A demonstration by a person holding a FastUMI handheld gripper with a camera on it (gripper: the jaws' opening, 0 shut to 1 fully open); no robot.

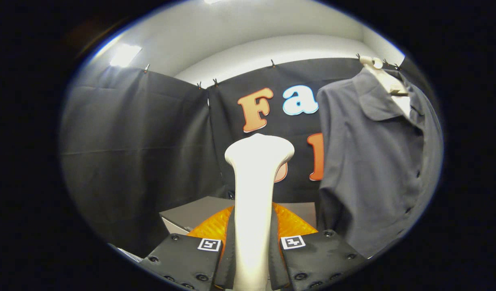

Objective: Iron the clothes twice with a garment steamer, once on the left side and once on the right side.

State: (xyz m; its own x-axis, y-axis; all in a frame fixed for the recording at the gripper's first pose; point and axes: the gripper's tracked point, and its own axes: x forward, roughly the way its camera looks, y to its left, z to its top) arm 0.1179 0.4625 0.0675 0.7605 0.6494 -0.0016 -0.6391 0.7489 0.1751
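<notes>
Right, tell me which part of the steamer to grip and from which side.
Grip the garment steamer on its slim white neck, below the flared head, fingers closing from either side as they do now. The neck is narrow enough to fit between them; the head widens above, so it seems unlikely to slip through.

The gripper has both fingers pressed on the white steamer, which stands upright between them (head topmost). A grey shirt hangs on a hanger just beside it.
</notes>
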